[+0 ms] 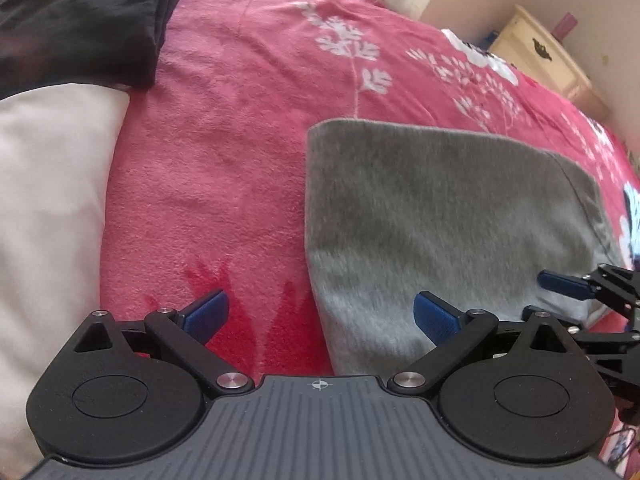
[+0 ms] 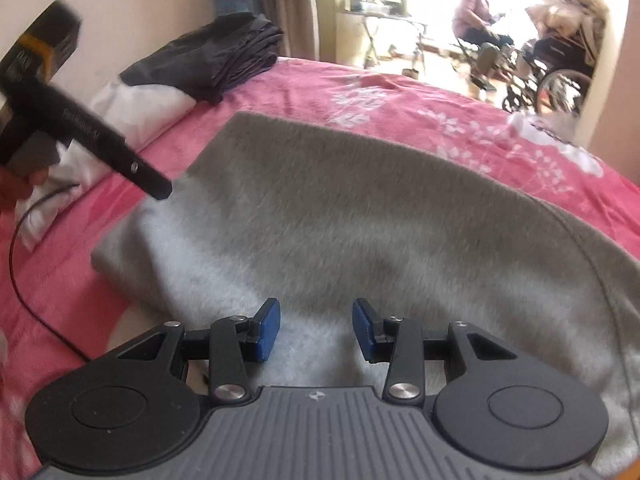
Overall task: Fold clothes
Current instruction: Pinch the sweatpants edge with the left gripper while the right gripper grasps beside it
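Fuzzy grey folded garment [image 2: 360, 216] lies flat on pink floral blanket [image 1: 248, 128], centre of bed, laid out for next fold. Left gripper [image 1: 320, 320]: jaws wide apart, empty, straddling garment's edge at 6 o'clock. Right gripper [image 2: 316, 330]: jaws partly open, nothing gripped, hovering over cloth. One grey garment; one dark folded pile [image 2: 224, 60] at 11 o'clock, set aside, probably done.

My bed is covered by a pink blanket [image 1: 240, 140] with white flowers printed toward its far side. A folded grey garment [image 2: 340, 216] lies flat on the blanket in front of me. Near the bed's head edge by the wall rests a white pillow [image 1: 44, 208], and a pile of dark clothes [image 2: 224, 64] sits partly on it.
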Action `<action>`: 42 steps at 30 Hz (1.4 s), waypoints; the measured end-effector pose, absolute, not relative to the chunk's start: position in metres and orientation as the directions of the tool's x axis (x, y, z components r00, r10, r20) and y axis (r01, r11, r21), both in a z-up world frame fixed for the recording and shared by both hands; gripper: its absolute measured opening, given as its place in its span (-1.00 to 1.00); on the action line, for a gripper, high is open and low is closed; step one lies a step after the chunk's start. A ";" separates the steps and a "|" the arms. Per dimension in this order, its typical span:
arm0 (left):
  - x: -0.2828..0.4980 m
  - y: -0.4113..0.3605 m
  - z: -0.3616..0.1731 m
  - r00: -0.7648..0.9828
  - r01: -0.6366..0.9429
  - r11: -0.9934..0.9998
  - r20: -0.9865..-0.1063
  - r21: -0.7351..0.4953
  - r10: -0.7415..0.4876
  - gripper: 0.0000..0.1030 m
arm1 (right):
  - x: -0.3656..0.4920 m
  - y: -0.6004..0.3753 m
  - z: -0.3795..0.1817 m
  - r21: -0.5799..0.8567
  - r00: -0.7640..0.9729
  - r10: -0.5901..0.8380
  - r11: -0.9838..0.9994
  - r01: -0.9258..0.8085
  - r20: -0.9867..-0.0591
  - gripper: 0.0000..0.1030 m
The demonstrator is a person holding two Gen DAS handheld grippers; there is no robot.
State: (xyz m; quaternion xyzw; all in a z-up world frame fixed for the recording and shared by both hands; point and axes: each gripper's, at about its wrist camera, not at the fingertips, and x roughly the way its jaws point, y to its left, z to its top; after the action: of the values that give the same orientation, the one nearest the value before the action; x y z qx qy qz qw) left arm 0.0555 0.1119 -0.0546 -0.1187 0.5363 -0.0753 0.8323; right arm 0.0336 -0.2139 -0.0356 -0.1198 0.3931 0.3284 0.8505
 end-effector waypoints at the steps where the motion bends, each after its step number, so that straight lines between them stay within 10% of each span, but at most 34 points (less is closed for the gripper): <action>1: 0.056 0.113 -0.055 0.414 -0.006 0.960 -0.874 -0.282 -0.254 0.94 | 0.032 -0.211 -0.030 0.070 0.475 0.483 0.751 -0.656 -0.735 -0.17; 10: 0.064 0.110 -0.065 0.375 -0.070 0.958 -0.897 -0.278 -0.233 0.94 | -0.021 -0.128 -0.030 -0.071 0.410 0.608 0.502 -0.862 -0.680 -0.16; 13: 0.068 0.112 -0.067 0.368 -0.104 0.949 -0.898 -0.299 -0.242 0.94 | -0.039 -0.104 -0.041 -0.168 0.410 0.615 0.413 -0.895 -0.673 0.24; 24: 0.084 0.112 -0.071 0.388 -0.167 0.933 -0.891 -0.319 -0.236 0.94 | -0.054 -0.069 -0.077 -0.324 0.458 0.554 0.328 -0.888 -0.695 0.39; 35: 0.097 0.094 -0.075 0.452 -0.112 0.958 -0.872 -0.266 -0.189 0.86 | -0.052 -0.068 -0.080 -0.385 0.549 0.489 0.401 -0.831 -0.678 0.36; 42: 0.095 0.098 -0.074 0.494 -0.137 0.951 -0.851 -0.276 -0.175 0.52 | -0.060 -0.063 -0.080 -0.410 0.548 0.487 0.367 -0.835 -0.680 -0.08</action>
State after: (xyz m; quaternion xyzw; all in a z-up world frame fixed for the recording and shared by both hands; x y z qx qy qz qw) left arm 0.0954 0.0978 -0.0739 -0.1556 0.5027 -0.0111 0.8502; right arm -0.0597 -0.0628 -0.0798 -0.3785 0.2297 0.4163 0.7941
